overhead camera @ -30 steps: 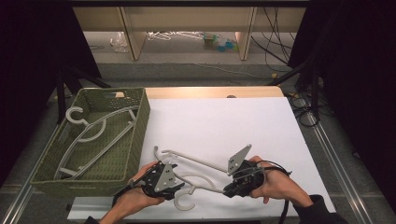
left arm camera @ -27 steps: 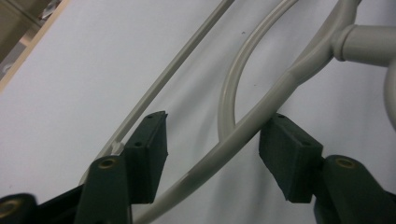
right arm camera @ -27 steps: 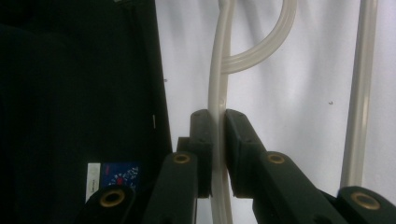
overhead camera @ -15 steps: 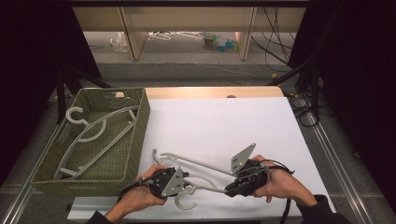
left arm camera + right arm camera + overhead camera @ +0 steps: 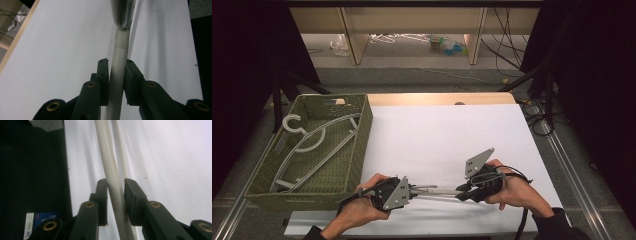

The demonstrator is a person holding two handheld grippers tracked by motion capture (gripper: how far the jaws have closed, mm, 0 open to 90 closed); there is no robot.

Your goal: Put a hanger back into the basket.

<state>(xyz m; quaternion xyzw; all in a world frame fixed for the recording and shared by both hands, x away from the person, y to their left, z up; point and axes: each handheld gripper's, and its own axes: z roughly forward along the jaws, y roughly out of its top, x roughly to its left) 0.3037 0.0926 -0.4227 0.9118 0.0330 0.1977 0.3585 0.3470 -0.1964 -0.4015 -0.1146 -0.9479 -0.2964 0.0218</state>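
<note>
No readable brand or writing is seen; only a small white and blue label [image 5: 37, 220] is made out at the lower left of the right gripper view, its print too small to be read. At the left of the high view, a green woven basket [image 5: 357, 150] is seen holding pale hangers [image 5: 312, 145]. Near the table's front edge, a pale grey plastic hanger [image 5: 434, 191], smooth and round in section, is held between the two tools over the white table [image 5: 447, 135]. The left gripper [image 5: 404, 189] has just been closing, and its jaws are pressed on the hanger's bar. The right gripper [image 5: 462, 192] has just been eased slightly apart, though the bar is seen between its pads, touching them.
</note>
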